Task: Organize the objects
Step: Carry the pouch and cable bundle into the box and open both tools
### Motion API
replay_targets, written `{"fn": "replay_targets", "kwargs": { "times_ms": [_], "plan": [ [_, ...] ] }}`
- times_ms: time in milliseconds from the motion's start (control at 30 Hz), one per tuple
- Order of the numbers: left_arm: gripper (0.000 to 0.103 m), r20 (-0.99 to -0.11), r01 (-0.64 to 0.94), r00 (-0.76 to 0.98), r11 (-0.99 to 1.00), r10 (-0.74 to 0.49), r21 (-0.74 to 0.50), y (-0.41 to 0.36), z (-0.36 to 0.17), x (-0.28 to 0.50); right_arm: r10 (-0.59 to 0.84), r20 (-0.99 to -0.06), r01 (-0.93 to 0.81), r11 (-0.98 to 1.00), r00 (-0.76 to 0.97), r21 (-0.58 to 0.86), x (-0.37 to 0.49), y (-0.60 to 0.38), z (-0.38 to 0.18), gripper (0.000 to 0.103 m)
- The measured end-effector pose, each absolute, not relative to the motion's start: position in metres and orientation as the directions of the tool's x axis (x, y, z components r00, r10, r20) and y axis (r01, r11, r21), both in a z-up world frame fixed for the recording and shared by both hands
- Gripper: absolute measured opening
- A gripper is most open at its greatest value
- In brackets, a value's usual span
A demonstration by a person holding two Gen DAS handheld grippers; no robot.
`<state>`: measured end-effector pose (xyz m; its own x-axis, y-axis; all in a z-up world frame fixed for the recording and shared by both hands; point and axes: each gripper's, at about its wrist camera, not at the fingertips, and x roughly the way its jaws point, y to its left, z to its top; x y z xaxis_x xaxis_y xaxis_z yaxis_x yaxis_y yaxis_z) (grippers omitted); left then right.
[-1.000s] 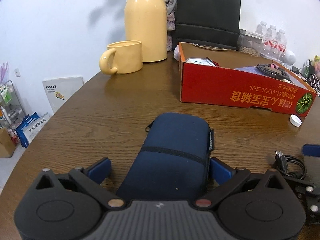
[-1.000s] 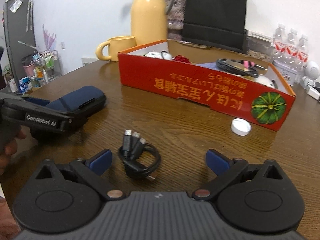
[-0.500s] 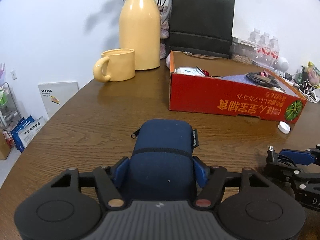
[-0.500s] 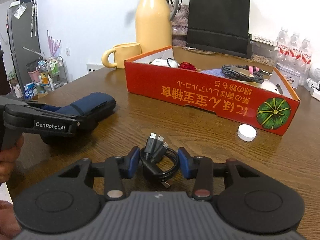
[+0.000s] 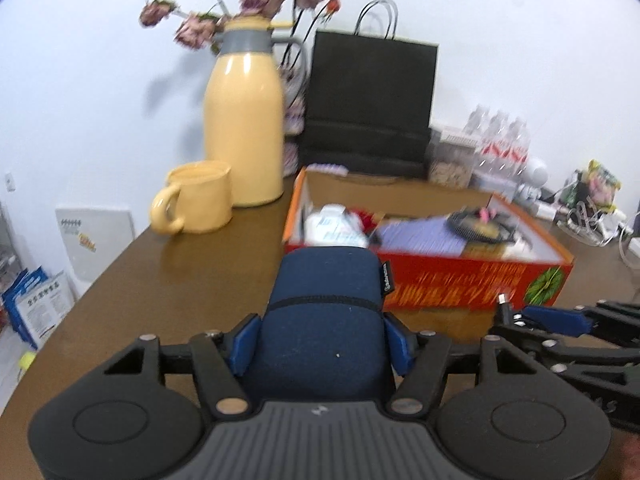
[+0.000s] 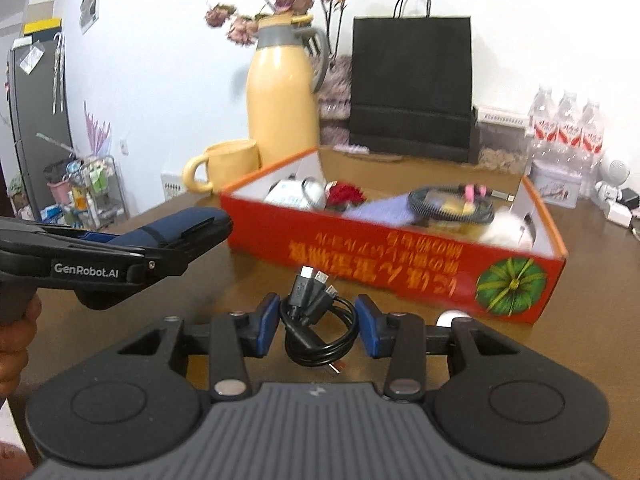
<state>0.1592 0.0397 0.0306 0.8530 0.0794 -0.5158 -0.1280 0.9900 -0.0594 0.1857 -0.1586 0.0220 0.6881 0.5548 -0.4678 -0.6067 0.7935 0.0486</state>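
L to R, over brown desk [image 6: 592,264]: left hand-held gripper [image 5: 322,340] clenched on navy pouch [image 5: 326,320], lifted; right hand-held gripper [image 6: 316,330] gripped coiled blk USB cable [image 6: 318,328], off desk; red box [image 6: 400,260] just behind both, w/ misc items inside.

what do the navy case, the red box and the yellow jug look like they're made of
Navy case: woven fabric, matte, with a stitched seam and side tag. Red box: cardboard, glossy printed outside, raw brown inside. Yellow jug: smooth and glossy, probably coated metal or plastic; grey collar looks plastic.
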Motion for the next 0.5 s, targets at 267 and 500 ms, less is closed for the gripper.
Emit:
{"fn": "replay_targets", "kwargs": {
  "times_ms": [267, 500],
  "plan": [
    [0.063, -0.454, -0.067, 0.89, 0.997, 0.039, -0.045, 0.019, 0.063, 0.2, 0.556, -0.404, -0.59, 0.806, 0.726, 0.049, 0.215, -0.16, 0.044, 0.042],
    [0.063, -0.434, -0.071, 0.9, 0.995, 0.034, -0.07, 0.014, 0.078, 0.249, 0.536, -0.354, -0.555, 0.83, 0.767, 0.054, 0.252, -0.162, 0.059, 0.042]
  ]
}}
